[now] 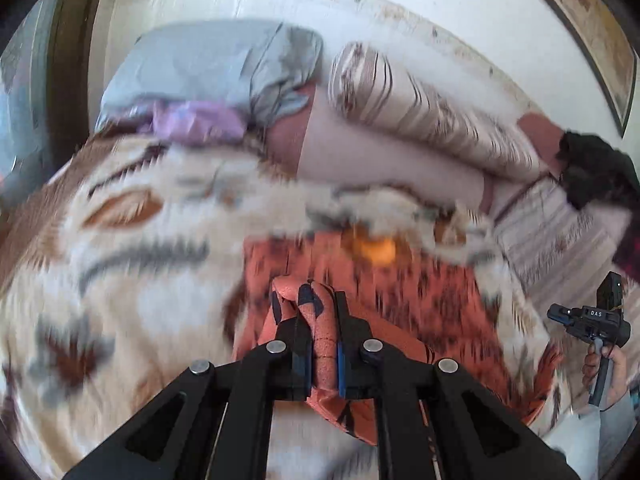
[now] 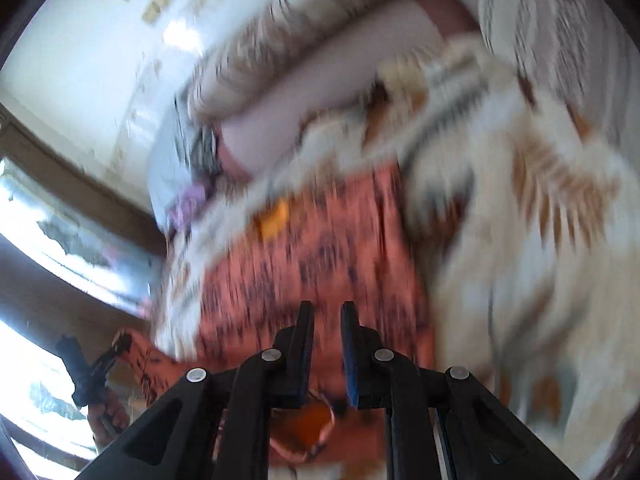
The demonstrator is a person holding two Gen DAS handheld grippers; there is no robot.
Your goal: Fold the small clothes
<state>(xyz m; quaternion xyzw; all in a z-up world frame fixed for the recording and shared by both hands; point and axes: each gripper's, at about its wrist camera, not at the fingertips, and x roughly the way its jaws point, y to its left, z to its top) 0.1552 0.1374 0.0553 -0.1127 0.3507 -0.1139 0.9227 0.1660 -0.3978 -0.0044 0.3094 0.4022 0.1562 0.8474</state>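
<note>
Since each claw needs its own edge to fold it, my left claw (image 1: 320, 312) is pinched tight on bunched orange garment (image 1: 400, 292), right claw (image 2: 326, 320) nearly shut on another edge, garment hanging over the blanket (image 1: 120, 240) mid-bed.

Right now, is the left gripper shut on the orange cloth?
Shut: its fingers pinch a bunched fold of the orange cloth in the left gripper.

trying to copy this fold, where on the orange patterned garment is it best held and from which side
Best held at the near hem corners, one gripper each, approached from the near side, pointing down toward the bed. The left gripper already pinches a bunched corner of the orange garment; the rest trails flat across the blanket, so the near edge is freest.
</note>
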